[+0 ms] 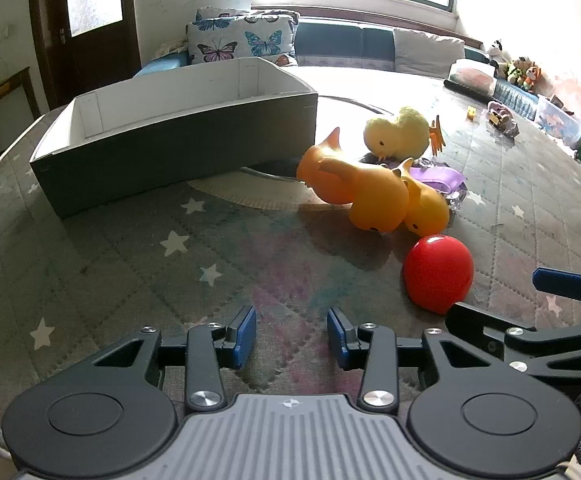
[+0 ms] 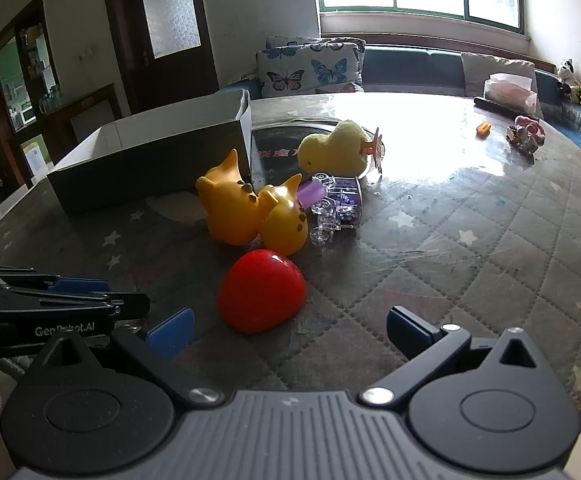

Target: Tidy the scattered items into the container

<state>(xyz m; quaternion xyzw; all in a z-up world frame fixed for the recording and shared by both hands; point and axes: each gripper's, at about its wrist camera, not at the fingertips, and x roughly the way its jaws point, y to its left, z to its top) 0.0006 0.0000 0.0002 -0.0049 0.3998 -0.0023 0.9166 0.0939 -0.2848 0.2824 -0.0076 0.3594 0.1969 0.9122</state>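
Red ball (image 2: pixel 261 295) sits on the quilted bench (image 2: pixel 470 264), nearest of the scattered toys and just ahead of the right gripper (image 2: pixel 290 330). Its fingers stand wide apart, nothing between them yet, and the ball is roughly centred on the gap.

Behind the ball: two orange rubber ducks (image 2: pixel 250 212) touching each other, a clear toy with purple parts (image 2: pixel 336 204) beside them, a yellow plush chick (image 2: pixel 336 148) further back. The container (image 1: pixel 170 156) — an open grey box, white inside, looks empty — is to the left of the pile, well apart from the ball.

Left gripper (image 1: pixel 291 336) hovers over bare quilt, fingers apart, holding nothing.

Likely step: right side takes the ball. To do it well:
- straight in, low, so the pads meet the ball at its widest line, not on top
- close slowly — smooth round plastic, will probably squirt out or roll if pinched off-centre
- stay short of the ducks; a nudge there scatters the pile
- lift clear before swinging over the box wall

Left gripper is near the right one's path; keep it out.
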